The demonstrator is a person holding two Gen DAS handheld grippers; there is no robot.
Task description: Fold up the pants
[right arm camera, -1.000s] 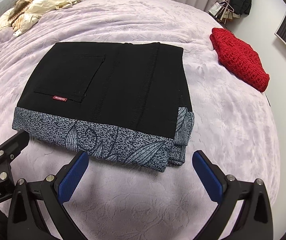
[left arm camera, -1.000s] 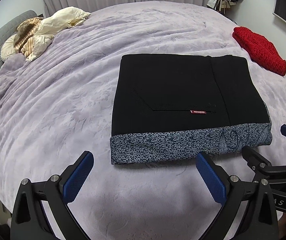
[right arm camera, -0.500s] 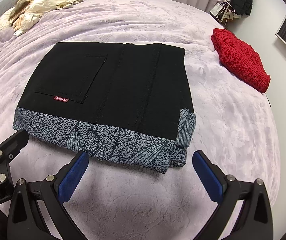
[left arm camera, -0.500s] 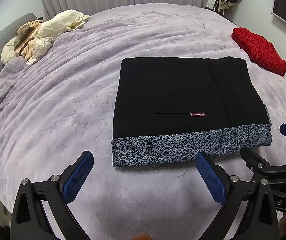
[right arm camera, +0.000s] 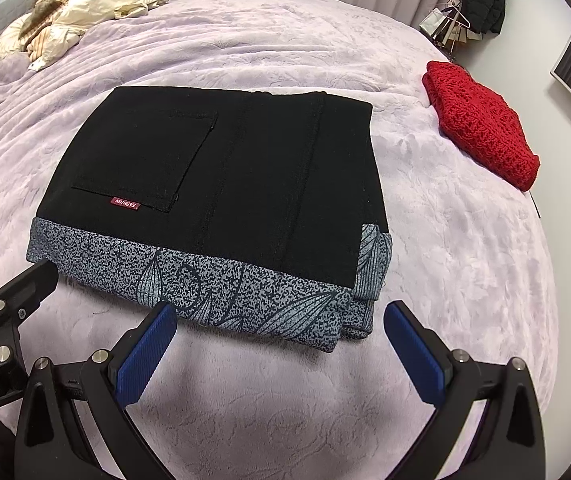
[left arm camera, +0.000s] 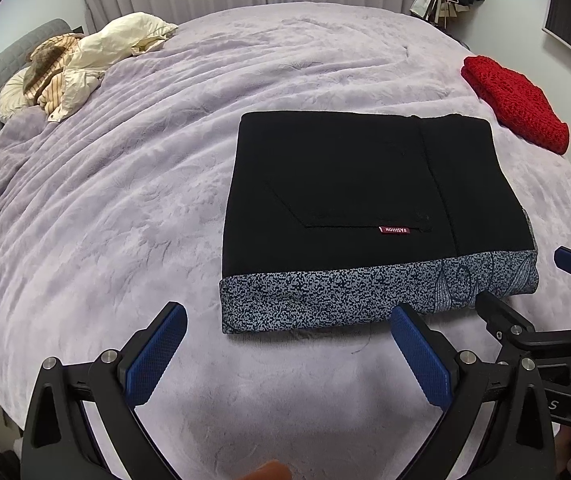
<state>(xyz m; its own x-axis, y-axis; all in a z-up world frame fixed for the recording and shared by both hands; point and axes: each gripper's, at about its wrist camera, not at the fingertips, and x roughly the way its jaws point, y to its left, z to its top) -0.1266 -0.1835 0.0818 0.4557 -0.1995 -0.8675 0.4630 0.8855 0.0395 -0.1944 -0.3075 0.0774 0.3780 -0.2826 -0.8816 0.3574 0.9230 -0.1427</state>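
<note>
The black pants (left arm camera: 365, 184) lie folded into a flat rectangle on the lilac bedspread (left arm camera: 125, 200), with a grey patterned band along the near edge and a small red label. They also show in the right wrist view (right arm camera: 221, 184). My left gripper (left arm camera: 287, 320) is open and empty, hovering just short of the near edge. My right gripper (right arm camera: 279, 322) is open and empty near the pants' near right corner. The right gripper also shows in the left wrist view (left arm camera: 525, 280).
A folded red knit garment (left arm camera: 515, 102) lies at the far right of the bed, also in the right wrist view (right arm camera: 481, 124). A cream and striped heap of clothes (left arm camera: 73, 64) lies at the far left. Bags and dark clothing (right arm camera: 473, 4) hang beyond the bed.
Both grippers have drawn back slightly from the folded pants and lifted a little. The pants have not moved.
</note>
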